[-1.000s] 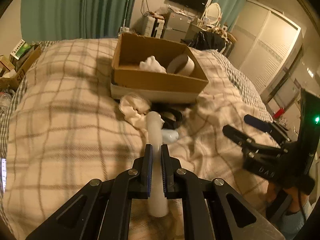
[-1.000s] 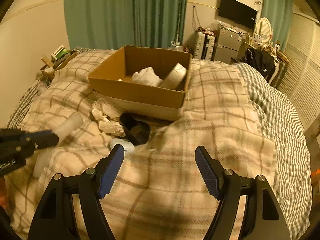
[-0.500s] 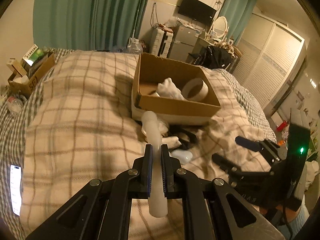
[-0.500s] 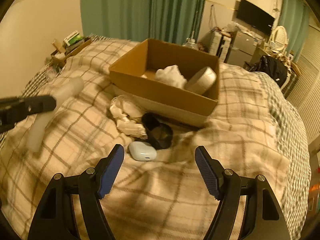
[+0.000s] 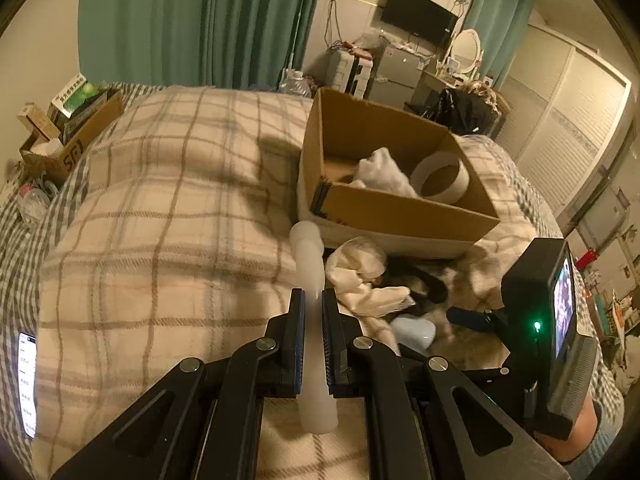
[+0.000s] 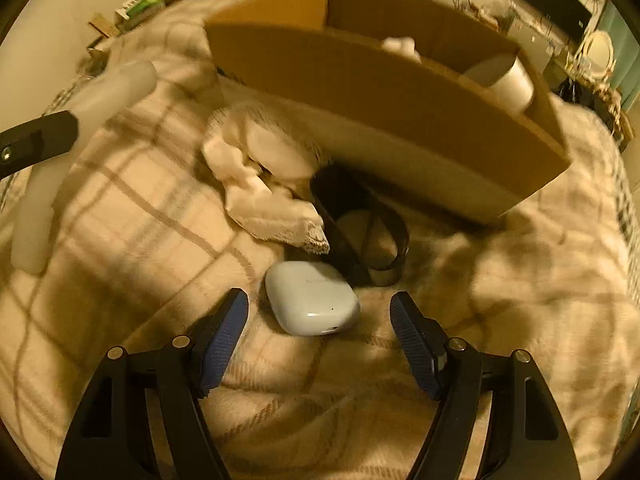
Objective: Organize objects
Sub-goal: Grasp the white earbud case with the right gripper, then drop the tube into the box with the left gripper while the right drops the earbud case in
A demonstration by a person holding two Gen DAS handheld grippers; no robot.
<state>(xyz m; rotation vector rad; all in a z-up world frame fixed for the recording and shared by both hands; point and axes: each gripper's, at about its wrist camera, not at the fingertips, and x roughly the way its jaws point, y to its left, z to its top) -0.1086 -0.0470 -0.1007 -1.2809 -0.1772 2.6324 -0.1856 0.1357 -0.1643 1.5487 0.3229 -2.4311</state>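
My left gripper (image 5: 313, 312) is shut on a long translucent white tube (image 5: 308, 264) and holds it above the checked blanket, left of the open cardboard box (image 5: 400, 212). The tube also shows in the right wrist view (image 6: 96, 92). The box holds a white cloth (image 5: 380, 170) and a tape roll (image 5: 440, 176). My right gripper (image 6: 320, 320) is open, low over the blanket, its fingers either side of a pale blue earbud case (image 6: 312, 298). A crumpled white cloth (image 6: 260, 176) and a black ring-shaped band (image 6: 364, 232) lie in front of the box.
The checked blanket (image 5: 160, 240) covers the bed. A phone (image 5: 27, 384) lies at its left edge. A box of clutter (image 5: 68, 136) sits on the floor at far left. Curtains, a TV and shelves stand behind the bed.
My left gripper has lifted the tube and moved left and back. My right gripper has come down and forward until the earbud case lies between its open fingers.
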